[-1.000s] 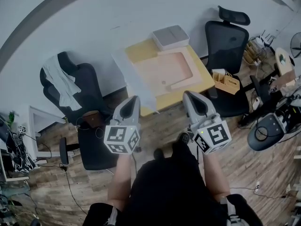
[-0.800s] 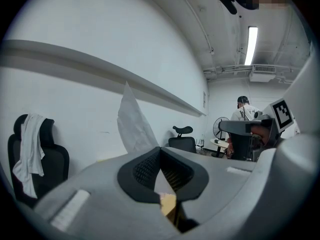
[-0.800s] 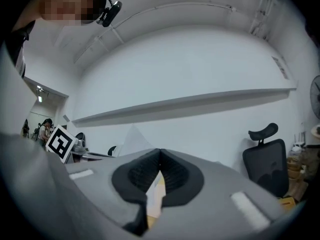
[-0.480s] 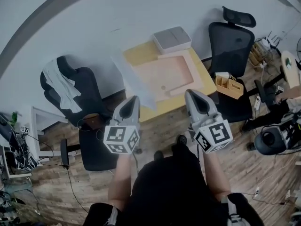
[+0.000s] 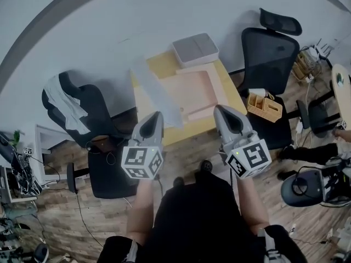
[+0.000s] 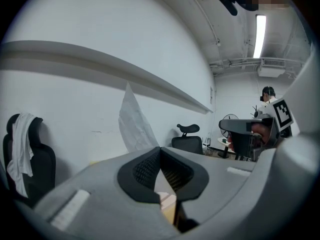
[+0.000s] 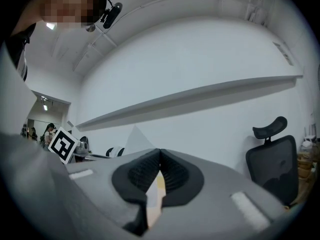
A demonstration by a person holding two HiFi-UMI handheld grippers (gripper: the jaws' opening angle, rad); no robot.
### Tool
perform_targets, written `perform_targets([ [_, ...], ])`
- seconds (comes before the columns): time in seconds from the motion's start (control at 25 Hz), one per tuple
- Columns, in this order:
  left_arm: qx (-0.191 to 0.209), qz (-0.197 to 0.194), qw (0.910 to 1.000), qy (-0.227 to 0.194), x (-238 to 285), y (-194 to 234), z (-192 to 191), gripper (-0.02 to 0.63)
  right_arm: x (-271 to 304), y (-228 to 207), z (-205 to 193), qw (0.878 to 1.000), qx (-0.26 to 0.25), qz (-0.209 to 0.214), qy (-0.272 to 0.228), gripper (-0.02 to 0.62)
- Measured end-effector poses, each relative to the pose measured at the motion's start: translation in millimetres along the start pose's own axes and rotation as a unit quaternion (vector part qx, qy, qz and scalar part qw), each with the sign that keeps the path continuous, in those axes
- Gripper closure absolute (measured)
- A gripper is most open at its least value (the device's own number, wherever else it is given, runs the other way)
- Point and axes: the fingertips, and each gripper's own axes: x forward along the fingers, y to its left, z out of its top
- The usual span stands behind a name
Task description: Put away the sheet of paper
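The left gripper [image 5: 157,115] and the right gripper [image 5: 219,109] are held side by side over the wooden floor [image 5: 186,149], just short of the near edge of the yellow counter [image 5: 189,130]. Neither is touching anything on it. In the left gripper view the two jaws are seen pressed together at their tips, with no object caught between them. The same is seen in the right gripper view, where the jaws meet at the tips and grip nothing.

The sheet of paper [image 5: 156,92] is found along the left side of the counter (pale and slightly translucent), and its near end reaches the counter's front left corner. In the left gripper view it is seen standing up in a point against the white wall [image 6: 75,109], well beyond the closed jaws. In the right gripper view only its tip is shown above the gripper body.

A pink tray [image 5: 194,89] is laid in the middle of the counter, just beside the sheet. A flat grey box [image 5: 195,49] is set at the far end, against the wall. A black office chair [image 5: 104,125] draped with a white cloth [image 5: 63,100] is placed to the left of the counter, and a second black chair [image 5: 269,48] stands to its right. A small wooden organiser [image 5: 264,105] is seen by that second chair, but what it rests on cannot be told.
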Motion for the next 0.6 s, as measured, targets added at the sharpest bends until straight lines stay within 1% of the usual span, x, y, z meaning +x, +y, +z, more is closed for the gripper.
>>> perform_targets([
  [0.28,-0.002,0.015,0.9998,0.015,24.9,-24.1,-4.8,0.598,-1.0,-39.2,-5.5,1.000,0.016,0.016,0.011,0.595],
  [0.6,-0.002,0.039,0.9988,0.030,39.4,-38.0,-17.4,0.598,-7.7,-69.3,-19.3,0.999,0.032,0.031,0.020,0.595],
])
